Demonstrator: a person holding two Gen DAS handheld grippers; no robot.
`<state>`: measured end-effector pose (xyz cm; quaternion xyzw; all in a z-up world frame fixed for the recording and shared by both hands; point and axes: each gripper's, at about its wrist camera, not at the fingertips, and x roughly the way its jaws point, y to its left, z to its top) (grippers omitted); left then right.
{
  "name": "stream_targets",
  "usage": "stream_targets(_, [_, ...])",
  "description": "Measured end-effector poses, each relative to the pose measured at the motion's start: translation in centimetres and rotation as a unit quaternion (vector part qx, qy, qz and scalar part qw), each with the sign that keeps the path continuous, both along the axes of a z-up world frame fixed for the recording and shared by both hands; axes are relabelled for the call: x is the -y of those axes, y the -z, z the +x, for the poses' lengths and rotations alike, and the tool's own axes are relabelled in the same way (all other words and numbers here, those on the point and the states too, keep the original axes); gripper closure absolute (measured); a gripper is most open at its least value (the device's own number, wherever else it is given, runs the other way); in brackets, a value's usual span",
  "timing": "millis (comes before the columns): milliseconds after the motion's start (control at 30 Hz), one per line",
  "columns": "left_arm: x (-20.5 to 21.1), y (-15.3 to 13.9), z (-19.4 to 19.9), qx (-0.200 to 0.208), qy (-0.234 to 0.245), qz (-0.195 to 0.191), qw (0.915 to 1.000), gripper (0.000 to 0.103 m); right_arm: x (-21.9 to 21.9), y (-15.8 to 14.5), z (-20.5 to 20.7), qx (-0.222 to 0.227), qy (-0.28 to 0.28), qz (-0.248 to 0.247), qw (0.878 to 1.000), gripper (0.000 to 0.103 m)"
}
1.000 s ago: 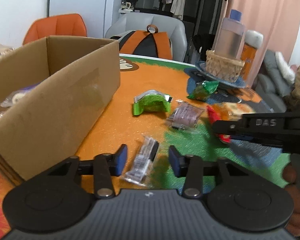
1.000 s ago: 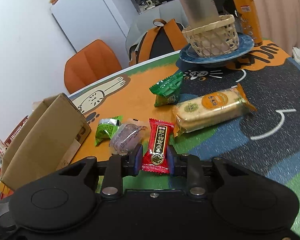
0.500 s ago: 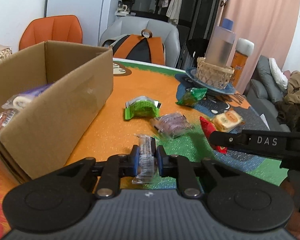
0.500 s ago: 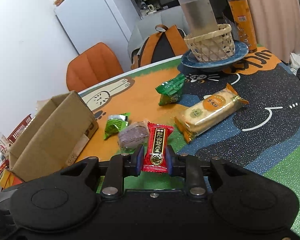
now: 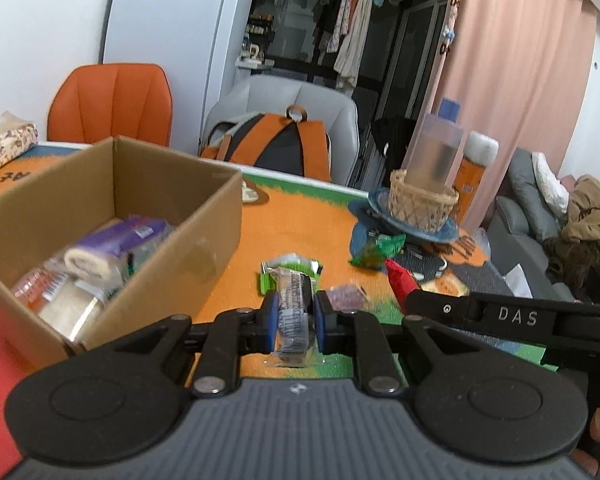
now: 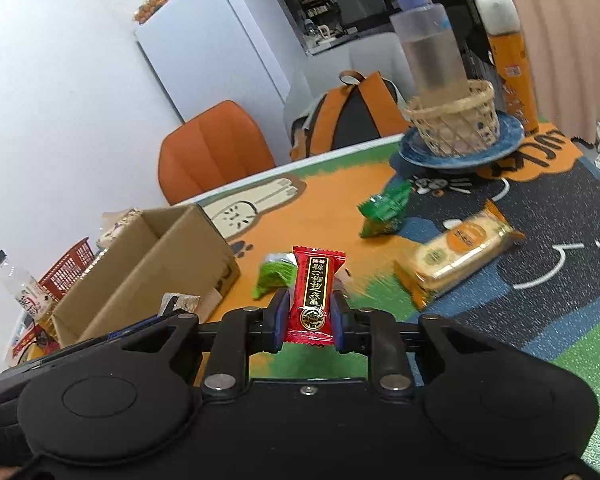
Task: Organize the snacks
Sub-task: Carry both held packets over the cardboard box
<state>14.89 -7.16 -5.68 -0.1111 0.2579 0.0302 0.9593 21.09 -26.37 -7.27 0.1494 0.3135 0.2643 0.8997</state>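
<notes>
My left gripper (image 5: 293,316) is clamped on a clear-wrapped snack bar (image 5: 294,312), blue pads pressing its sides, the bar standing lengthwise between them and off the mat. My right gripper (image 6: 311,316) is clenched on a red candy packet (image 6: 314,292) with gold print, held upright between its pads, also clear of the table.

Just beyond my left claw lies a light green packet (image 5: 288,268) and beside it a purple-wrapped snack (image 5: 346,294), both on the orange part of the mat (image 5: 300,216). To the left stands the open cardboard box (image 5: 204,240), already holding several wrapped snacks, one with a purple wrapper (image 5: 116,246). My right gripper's black arm crosses the right side of that view.

From the right claw outward: the light green packet again, a dark green packet (image 6: 384,210) farther back, and a long yellow-orange biscuit pack (image 6: 460,248) to the right on the dark mat. Behind them a woven basket (image 6: 454,120) with a bottle sits on a blue plate (image 6: 504,140)
</notes>
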Motion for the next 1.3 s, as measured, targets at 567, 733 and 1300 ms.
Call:
stream_targets(567, [-4.1,-4.0,-1.6,0.05,-0.034,-0.01,0.9981,0.086,-3.7,-3.4,-0.9,0.037,-0.035,0.011,0.999,0.08])
stream_targets(733, [-5.4,-4.5,-1.9,0.057,-0.045,-0.015,0.9972,0.086,-4.9,-4.1,-0.9,0.043,-0.042,0.011,0.998,0.08])
stream_targets(1300, [-11.0,-4.4,-1.0,0.055,-0.081,-0.026,0.9949,0.086,-9.6,-5.2,-0.3,0.051,-0.069,0.008,0.996,0.08])
